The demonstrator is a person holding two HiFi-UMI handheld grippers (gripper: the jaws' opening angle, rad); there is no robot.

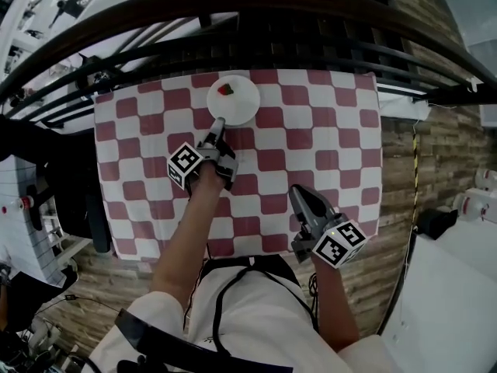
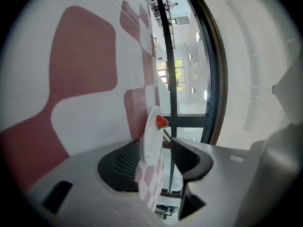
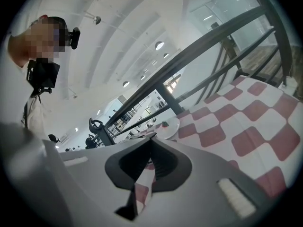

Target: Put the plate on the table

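**Plate** (image 1: 233, 99): white, round, lying flat on the table (image 1: 326, 130) close to its far edge. The left gripper view shows its near rim edge-on.

**Strawberry** (image 1: 225, 90): one red piece on the plate, on the side away from the person.

**Left hand-held gripper** (image 1: 218, 123): at the plate's near rim, tips pointing at it. The jaws stand apart with the rim between them. The rim lies close to one pad and a clear gap separates it from the other, so there is no grip on the plate. Its marker cube (image 1: 185, 164) sits just behind, nearer the person.

**Right hand-held gripper** (image 1: 297, 193): well apart from the plate, nearer the person and to the right, over the cloth. The jaw tips meet, with nothing between them.

**Checked cloth** (image 1: 140, 169): red and white squares, spread under the plate across the whole table top.

**Railing** (image 1: 256, 6): dark curved bars beyond the plate, past the table's far edge.
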